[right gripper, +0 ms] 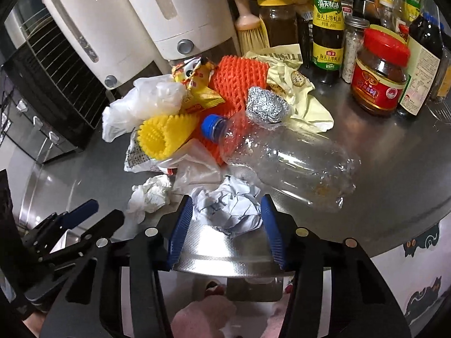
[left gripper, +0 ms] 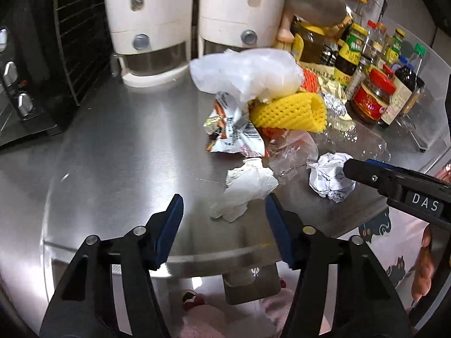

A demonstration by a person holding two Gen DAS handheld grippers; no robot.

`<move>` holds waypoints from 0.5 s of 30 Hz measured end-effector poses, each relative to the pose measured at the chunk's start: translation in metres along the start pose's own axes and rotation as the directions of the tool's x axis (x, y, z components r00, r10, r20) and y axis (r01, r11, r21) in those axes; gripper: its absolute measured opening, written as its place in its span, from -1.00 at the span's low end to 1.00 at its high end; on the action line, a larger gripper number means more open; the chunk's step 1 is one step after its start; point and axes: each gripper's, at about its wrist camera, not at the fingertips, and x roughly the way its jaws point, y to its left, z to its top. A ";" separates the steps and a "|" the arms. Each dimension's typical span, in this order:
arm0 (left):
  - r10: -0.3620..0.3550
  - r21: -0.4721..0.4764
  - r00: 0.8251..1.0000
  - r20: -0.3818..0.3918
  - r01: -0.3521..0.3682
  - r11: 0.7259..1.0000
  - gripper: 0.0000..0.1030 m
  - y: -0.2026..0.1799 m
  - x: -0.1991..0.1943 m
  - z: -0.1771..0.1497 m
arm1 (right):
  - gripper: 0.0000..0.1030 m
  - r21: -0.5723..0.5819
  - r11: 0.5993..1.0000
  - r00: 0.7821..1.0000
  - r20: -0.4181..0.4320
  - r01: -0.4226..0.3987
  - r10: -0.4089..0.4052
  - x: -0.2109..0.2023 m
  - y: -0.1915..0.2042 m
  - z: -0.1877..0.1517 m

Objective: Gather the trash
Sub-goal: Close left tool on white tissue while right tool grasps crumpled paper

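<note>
Nothing collected yet, judging by the pile: all the trash sits on the steel counter (left gripper: pixel 118 146), and no bin or bag for it shows in either view.

Pile, near the two white dispensers (left gripper: pixel 149 14): clear plastic bag (left gripper: pixel 245 70), yellow foam net (left gripper: pixel 290 109), orange foam net (right gripper: pixel 236 81), snack wrapper (left gripper: pixel 234 132), foil ball (right gripper: pixel 267 104), cream paper wrapper (right gripper: pixel 298 90), empty clear bottle (right gripper: pixel 284 163) with blue cap, lying on its side.

Closest to the counter edge: white tissue wad (left gripper: pixel 248 188) and crumpled paper ball (right gripper: pixel 228 208), just beside each other.

Left gripper (left gripper: pixel 224 205): jaws spread, tissue wad partly between the tips, right pad at its edge; no pinch visible. Right gripper (right gripper: pixel 227 211): jaws half closed around the paper ball, pads at or just off its sides; can't confirm a firm grip.

Containers: bottle looks empty apart from a little residue. Jars and sauce bottles (right gripper: pixel 380 81) at the back are full and capped, likely not trash.

Left to do: basically everything.
</note>
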 end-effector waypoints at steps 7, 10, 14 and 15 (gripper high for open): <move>-0.023 0.042 0.999 -0.039 0.025 0.999 -0.11 -0.012 0.023 0.004 | -0.01 0.010 1.000 1.000 -0.020 -0.020 0.021 0.013 -0.004 0.002; -0.036 0.045 0.998 -0.060 0.039 0.998 -0.23 -0.015 0.035 0.003 | 0.01 0.029 0.998 0.998 -0.048 -0.050 0.052 0.021 -0.008 -0.001; -0.030 0.047 0.998 -0.063 0.033 0.998 -0.37 -0.017 0.042 0.000 | 0.10 0.029 0.997 0.996 -0.060 -0.066 0.067 0.020 -0.009 -0.003; -0.028 0.046 0.998 -0.061 0.031 0.998 -0.45 -0.018 0.043 -0.001 | 0.10 0.021 0.998 0.997 -0.050 -0.054 0.055 0.019 -0.008 -0.003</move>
